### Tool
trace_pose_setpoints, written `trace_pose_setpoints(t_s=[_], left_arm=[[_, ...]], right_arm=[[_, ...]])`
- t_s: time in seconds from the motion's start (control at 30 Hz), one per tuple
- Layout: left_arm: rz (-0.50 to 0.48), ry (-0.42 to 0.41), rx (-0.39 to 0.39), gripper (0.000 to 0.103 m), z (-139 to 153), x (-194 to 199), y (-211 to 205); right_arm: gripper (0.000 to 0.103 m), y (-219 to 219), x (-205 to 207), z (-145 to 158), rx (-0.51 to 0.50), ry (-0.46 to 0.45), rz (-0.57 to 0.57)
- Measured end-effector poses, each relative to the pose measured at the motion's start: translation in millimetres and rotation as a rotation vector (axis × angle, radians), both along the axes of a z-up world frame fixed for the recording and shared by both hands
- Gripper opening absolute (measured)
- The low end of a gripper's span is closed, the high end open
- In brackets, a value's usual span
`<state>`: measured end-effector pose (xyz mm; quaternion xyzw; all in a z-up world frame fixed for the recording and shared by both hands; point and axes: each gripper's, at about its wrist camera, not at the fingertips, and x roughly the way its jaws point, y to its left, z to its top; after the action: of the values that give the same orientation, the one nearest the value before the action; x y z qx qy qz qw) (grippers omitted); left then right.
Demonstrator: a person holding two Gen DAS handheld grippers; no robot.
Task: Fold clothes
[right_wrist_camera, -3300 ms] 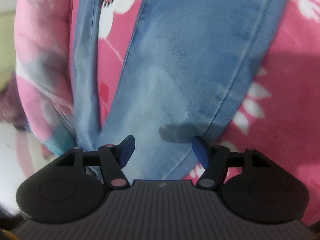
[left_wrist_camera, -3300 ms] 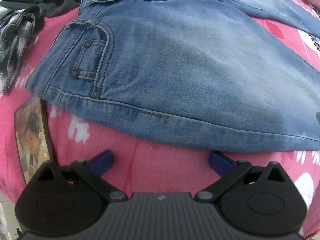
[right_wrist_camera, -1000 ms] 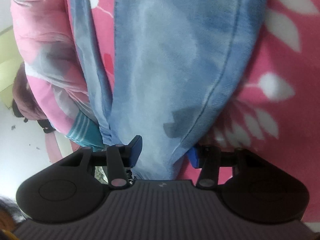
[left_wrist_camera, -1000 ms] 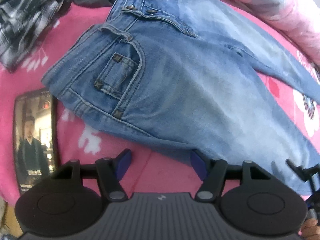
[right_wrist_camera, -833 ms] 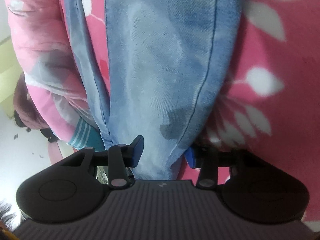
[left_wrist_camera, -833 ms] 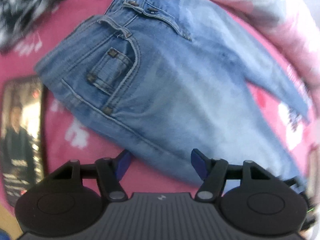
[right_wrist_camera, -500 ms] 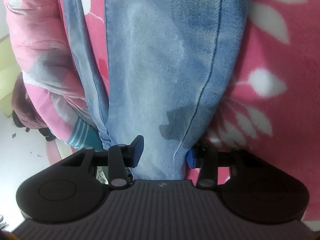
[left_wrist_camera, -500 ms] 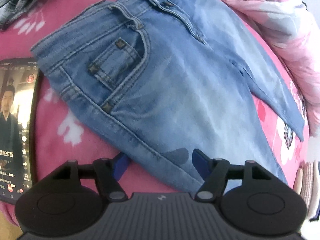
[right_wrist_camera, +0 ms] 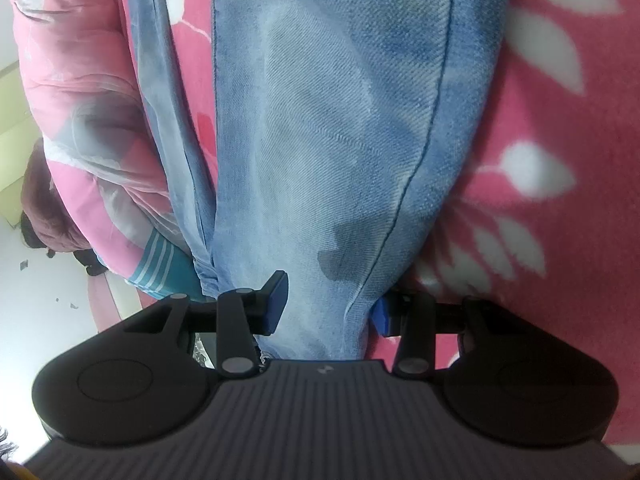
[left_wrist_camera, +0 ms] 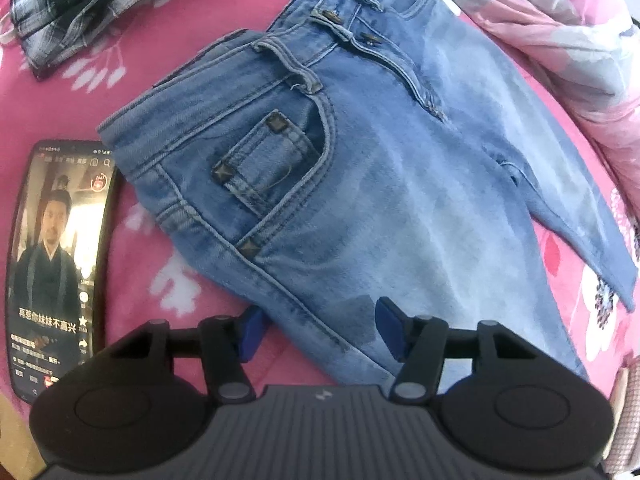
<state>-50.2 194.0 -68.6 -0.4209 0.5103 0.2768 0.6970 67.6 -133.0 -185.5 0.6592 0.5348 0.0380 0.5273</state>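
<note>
You face faded, twill-woven denim jeans (left_wrist_camera: 400,184) with dull metal rivets, spread on a soft pink fleece blanket (left_wrist_camera: 132,72); a glossy glass-faced phone (left_wrist_camera: 60,264) lies beside matt black plastic fingers (left_wrist_camera: 420,336).

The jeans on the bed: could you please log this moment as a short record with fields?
garment: jeans, spread flat, not yet folded
surface: pink flowered blanket
left gripper: open, straddling the outer seam edge near the hip
right gripper: open, jaws either side of a leg
nearby: phone with lit screen beside the waistband; plaid shirt beyond it; pink quilt on the far side
</note>
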Motion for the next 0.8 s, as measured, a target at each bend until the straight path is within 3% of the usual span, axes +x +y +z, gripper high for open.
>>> trace_pose_setpoints(t_s=[0.57,0.8], left_arm=[[-0.001,0.082,0.054,0.055,2,8,2],[-0.015,0.131,0.089,0.046,2,15,-2]], right_arm=[[0.04,-2,4,-3,-0.007,-0.005,0.02],[0.04,-6,3,-4,-0.015,-0.008,0.035]])
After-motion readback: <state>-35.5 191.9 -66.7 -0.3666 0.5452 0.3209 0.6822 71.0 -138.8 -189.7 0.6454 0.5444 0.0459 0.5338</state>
